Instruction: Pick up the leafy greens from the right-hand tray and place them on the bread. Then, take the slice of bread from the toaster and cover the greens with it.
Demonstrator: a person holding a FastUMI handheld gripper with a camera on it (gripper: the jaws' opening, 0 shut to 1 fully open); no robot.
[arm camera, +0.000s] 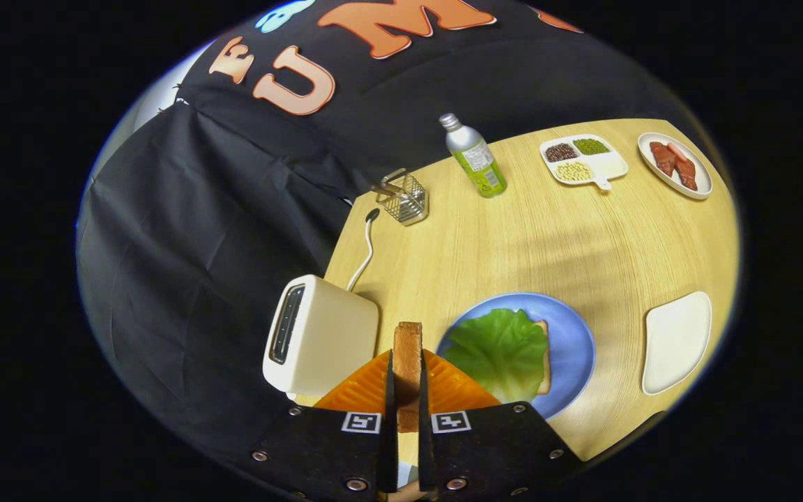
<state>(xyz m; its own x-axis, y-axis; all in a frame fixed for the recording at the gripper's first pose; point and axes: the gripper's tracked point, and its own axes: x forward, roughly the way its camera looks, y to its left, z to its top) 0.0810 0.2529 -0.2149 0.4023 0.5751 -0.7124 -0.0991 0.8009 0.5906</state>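
The gripper (407,390) is clamping a slice of bread (408,362) edge-on between both fingers, above the table's near edge, between toaster (321,335) and blue plate (576,348). Laid down tilted, it risks dragging the leafy greens (502,352) off the bottom slice (545,362).

Handheld gripper (407,380), two flat black plates side by side above the desk (513,230), silver round-headed screws along each plate's outer edges, a small square black-and-white marker near each plate's inner top corner, ribbed wedge-shaped fingers (366,387) projecting forward from the plates
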